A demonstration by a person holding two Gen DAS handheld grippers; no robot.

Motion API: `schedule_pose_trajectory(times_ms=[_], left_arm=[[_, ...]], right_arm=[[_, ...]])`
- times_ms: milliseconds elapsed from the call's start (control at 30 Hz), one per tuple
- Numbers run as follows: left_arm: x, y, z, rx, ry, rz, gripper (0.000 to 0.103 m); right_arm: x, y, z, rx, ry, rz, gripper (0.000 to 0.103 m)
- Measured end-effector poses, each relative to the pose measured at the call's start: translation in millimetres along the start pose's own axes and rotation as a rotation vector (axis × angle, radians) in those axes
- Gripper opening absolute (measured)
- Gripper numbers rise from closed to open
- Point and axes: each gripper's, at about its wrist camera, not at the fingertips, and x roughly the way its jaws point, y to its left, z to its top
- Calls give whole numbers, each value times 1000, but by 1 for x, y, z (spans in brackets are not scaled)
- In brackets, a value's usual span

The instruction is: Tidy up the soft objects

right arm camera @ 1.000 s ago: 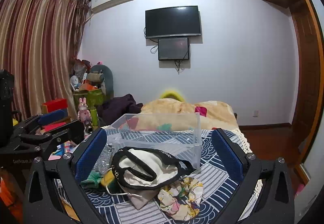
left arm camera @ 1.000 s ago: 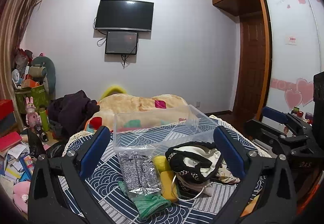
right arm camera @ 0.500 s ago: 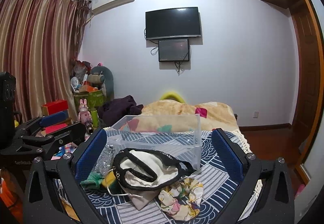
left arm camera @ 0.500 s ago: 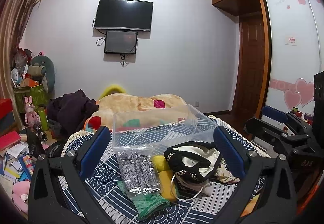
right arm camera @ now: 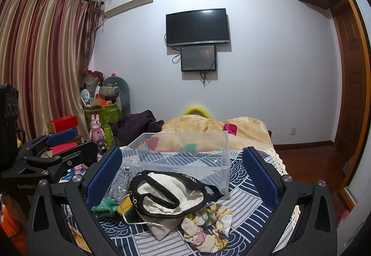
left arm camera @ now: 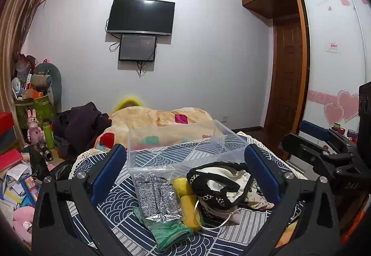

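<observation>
Both my left gripper [left arm camera: 185, 175] and right gripper [right arm camera: 183, 177] hover spread wide, holding nothing. The soft things, black-trimmed cream cloth [right arm camera: 169, 195] and floral fabric scrap [right arm camera: 208, 230], lie heaped just before the empty clear plastic box [right arm camera: 185, 151]. I judge picking hasn't begun; next, pinch one piece.

Bedspread [left arm camera: 116, 195]: navy with white wave-scale and stripe patches. Clear bin [left arm camera: 176, 151], colourless. Sealed packet [left arm camera: 157, 195]: speckled grey-and-white cloth in silvery wrap. Green knit piece [left arm camera: 170, 234] under it; yellow roll [left arm camera: 189, 207] beside. Cream pouch [right arm camera: 167, 193] with black trim and white dots. Floral cloth [right arm camera: 208, 230]: cream, with pink, yellow, green print. Tool pads blue on black frames, left tool [left arm camera: 185, 177] and right tool [right arm camera: 183, 177]. Blanket [right arm camera: 208, 128]: tan with red, pink, teal patches. Curtains [right arm camera: 39, 59]: maroon-gold stripes.
</observation>
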Motion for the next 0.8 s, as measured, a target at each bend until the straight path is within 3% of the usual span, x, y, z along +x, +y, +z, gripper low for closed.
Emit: schedule_pose_trajectory(times_ms=[800], left_arm=[[0, -1, 0, 3, -2, -2, 103]], right_arm=[[0, 0, 0, 3, -1, 1, 103]])
